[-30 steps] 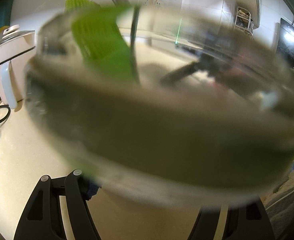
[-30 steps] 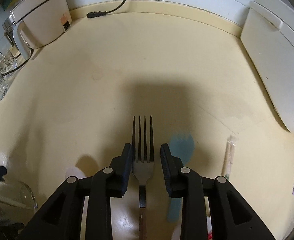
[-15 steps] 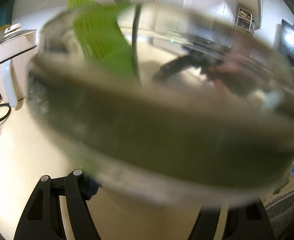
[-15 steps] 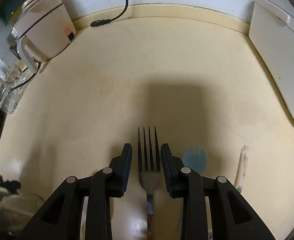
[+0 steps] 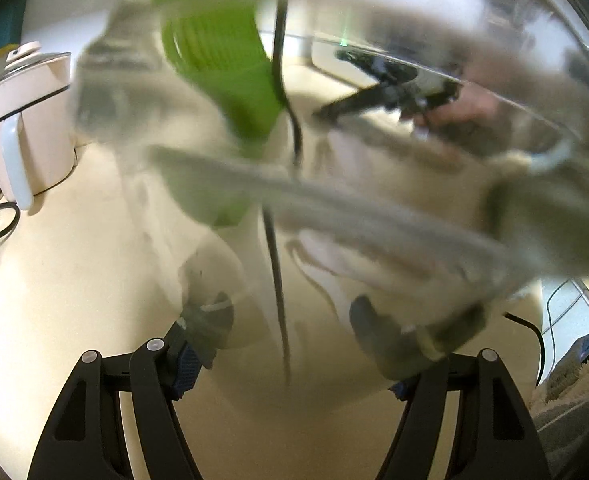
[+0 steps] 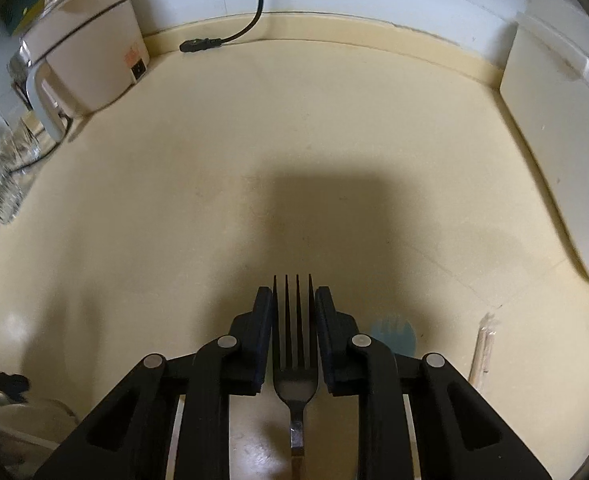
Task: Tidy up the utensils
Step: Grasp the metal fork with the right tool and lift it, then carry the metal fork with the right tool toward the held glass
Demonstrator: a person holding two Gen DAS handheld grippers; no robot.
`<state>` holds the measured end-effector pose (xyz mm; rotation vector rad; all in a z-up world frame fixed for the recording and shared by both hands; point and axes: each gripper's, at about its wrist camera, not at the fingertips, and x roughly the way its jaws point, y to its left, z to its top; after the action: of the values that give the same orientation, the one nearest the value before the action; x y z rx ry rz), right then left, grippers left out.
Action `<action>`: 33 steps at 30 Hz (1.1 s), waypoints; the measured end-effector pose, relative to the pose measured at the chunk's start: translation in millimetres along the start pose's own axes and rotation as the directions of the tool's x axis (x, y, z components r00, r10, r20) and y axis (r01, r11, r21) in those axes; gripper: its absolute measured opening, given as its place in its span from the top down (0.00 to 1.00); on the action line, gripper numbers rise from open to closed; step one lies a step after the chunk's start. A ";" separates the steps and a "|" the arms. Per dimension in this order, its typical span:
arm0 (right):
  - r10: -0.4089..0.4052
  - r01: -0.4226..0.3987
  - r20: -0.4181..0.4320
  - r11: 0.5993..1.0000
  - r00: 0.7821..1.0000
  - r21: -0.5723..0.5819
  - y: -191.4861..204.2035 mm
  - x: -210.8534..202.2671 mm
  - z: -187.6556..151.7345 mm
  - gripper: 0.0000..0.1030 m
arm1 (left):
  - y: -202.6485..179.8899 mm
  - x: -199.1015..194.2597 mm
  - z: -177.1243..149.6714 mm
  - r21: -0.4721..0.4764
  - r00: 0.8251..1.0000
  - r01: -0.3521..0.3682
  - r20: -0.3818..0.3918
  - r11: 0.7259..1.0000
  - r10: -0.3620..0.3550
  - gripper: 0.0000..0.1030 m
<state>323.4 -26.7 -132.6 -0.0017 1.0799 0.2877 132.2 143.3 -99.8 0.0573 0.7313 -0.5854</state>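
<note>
The fork (image 6: 295,344) is lying between the fingers of the right gripper (image 6: 293,300), tines pointing away toward the far wall, its handle running back under the gripper near the bottom of the right wrist view. The jaws are closing on it, the pads standing at or just off the outer tines; whether they are pressing yet is hard to say, so the pickup is looking begun rather than finished.

The left gripper (image 5: 294,344) is clamping a clear glass jar (image 5: 374,200) from both sides, its pads pressing the wall and the glass filling most of the left wrist view. A green utensil (image 5: 218,72) and a thin dark handle (image 5: 278,280) are already standing inside it, so part of the sorting is appearing done.

Still waiting on the cream countertop (image 6: 294,140) are a pale blue utensil (image 6: 398,336) just right of the gripper and a slim wrapped stick (image 6: 484,344) farther right. As I judge it, the fork is going in next, with those two pieces left after it.
</note>
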 end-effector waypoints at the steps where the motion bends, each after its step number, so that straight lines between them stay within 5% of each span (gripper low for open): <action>1: 0.007 -0.007 0.015 1.000 1.000 0.010 -1.0 -5.4 -1.8 0.80 | -1.4 0.7 -0.2 0.000 1.000 0.000 -0.001 1.000 0.000 0.28; 9: 0.035 -0.046 0.226 0.998 0.973 0.043 9.6 -99.2 -19.7 0.80 | -8.7 -1.7 -2.4 0.003 1.000 -0.004 0.014 1.000 0.004 0.28; 23: 0.031 -0.043 0.533 0.999 0.845 0.009 37.6 -242.0 -21.6 0.80 | -18.6 -0.9 0.8 0.011 1.000 -0.011 0.017 1.000 0.011 0.28; 33: 0.156 -0.111 0.639 0.988 0.753 -0.109 64.9 -325.7 -12.5 0.80 | -34.0 3.2 8.9 0.022 1.000 -0.027 0.018 0.999 0.026 0.28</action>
<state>155.0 -41.1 153.5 0.1122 0.3719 0.4155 121.7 111.0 -90.2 0.0824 0.7064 -0.5681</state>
